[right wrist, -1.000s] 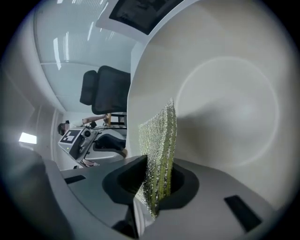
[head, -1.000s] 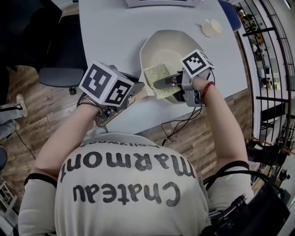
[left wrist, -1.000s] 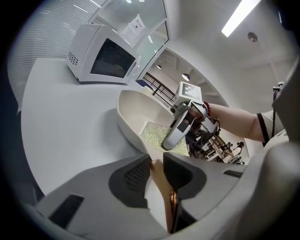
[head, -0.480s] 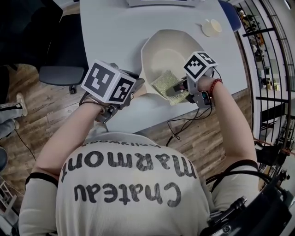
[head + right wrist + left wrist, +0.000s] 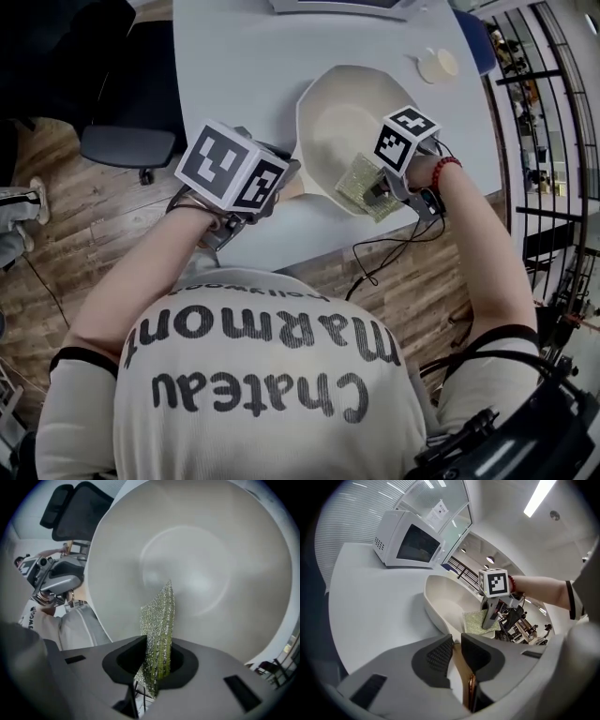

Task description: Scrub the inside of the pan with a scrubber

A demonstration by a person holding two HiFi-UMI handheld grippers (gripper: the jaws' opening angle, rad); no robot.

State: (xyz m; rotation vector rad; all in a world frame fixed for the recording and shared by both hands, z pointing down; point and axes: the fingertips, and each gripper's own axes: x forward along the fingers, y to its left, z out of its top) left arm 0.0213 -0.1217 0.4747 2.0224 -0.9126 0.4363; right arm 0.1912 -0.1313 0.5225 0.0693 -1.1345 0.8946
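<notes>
Pan, head view: the pan [image 5: 337,98] lies on the table [image 5: 234,66], straight ahead of both tongs; its handle [image 5: 298,190] points back to your left tongs [image 5: 284,180].
Scrubber, head view: the scrubber [image 5: 358,178] leans on the pan's near wall, just under your right tongs [image 5: 377,190], which point steeply down.
Handle, left gripper view: the wooden handle [image 5: 462,670] runs lengthwise between the jaws of your left tongs [image 5: 457,649]. The jaws are almost together and have just been closing on it, so the pan is held steady.
Right tongs, left gripper view: they [image 5: 488,623] work beyond the handle, at the far right of the bowl [image 5: 440,597].
Scrubber, right gripper view: the jaws of your right tongs [image 5: 157,660] are clamped on the scrubber [image 5: 161,620]. It stands on edge, with its long side running away from the tongs toward the pan's middle.
Pan floor, right gripper view: the bare floor [image 5: 211,550] lies ahead of and below the pad; your right hand is the nearer one.
Change, head view: a second ago the scrubber lay flatter near the handle side; now it is farther right along the near wall, and your right tongs tip down more.
</notes>
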